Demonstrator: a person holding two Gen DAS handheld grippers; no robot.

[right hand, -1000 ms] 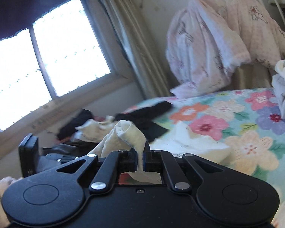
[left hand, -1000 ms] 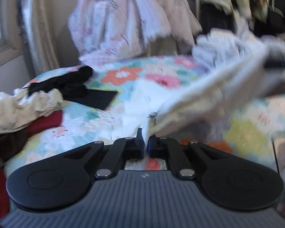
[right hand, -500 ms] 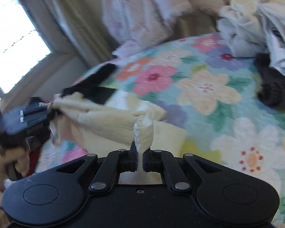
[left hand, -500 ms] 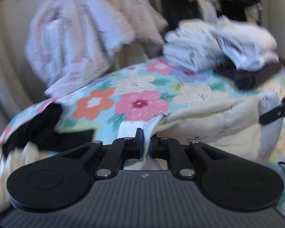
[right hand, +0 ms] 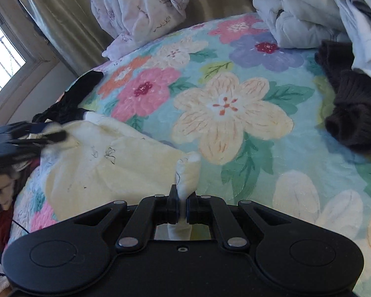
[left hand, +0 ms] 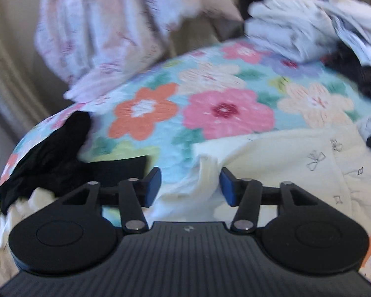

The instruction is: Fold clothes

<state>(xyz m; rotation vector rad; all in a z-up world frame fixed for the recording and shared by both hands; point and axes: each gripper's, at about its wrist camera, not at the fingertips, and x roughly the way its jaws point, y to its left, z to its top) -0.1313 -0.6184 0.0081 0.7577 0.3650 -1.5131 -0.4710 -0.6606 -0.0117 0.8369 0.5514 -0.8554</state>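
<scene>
Your left tool [left hand: 190,185] stands with its jaws spread apart, a bunched edge of the cream garment [left hand: 279,163] lying loose between the blue pads [left hand: 152,185] but not gripped. Your right tool [right hand: 182,209] is clamped on a rolled corner of the same cream garment [right hand: 106,170], which lies spread over the near part of the bed [right hand: 235,113] with its flowered quilt. A black garment [left hand: 49,158] lies just left of it at the bed's edge, a dark knit piece [right hand: 348,113] sits to the right, and a heap of white clothes [right hand: 309,12] rests at the far side
</scene>
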